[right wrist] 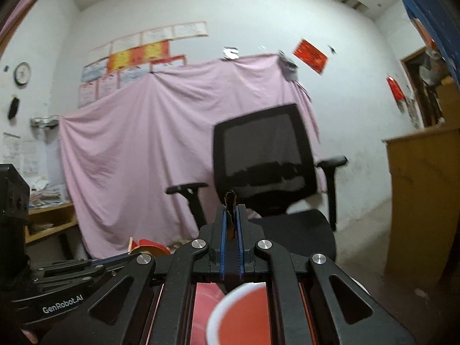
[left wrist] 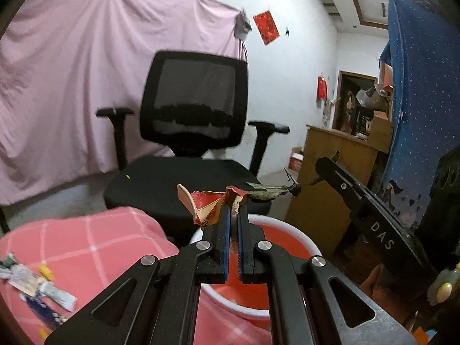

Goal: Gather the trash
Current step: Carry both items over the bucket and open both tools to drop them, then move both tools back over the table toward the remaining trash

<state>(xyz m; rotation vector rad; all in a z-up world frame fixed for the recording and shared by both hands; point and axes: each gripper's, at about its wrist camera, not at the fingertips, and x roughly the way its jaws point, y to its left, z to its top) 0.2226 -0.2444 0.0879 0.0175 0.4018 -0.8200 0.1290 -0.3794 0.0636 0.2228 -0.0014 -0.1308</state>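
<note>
Red wrapper (left wrist: 211, 205) sits clamped in the left gripper (left wrist: 233, 215) above the bucket (left wrist: 302, 240); right gripper (right wrist: 231, 215) pinches a dry leaf (right wrist: 231, 201).

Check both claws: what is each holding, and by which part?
Left claw pinches a torn red paper wrapper by its right edge. Right claw grips a dried brown leaf by one end, above the red bin.

place: home room | cues: office chair (left wrist: 189, 132), pink sheet (right wrist: 138, 155) over wall, wall clock (right wrist: 22, 73)
</note>
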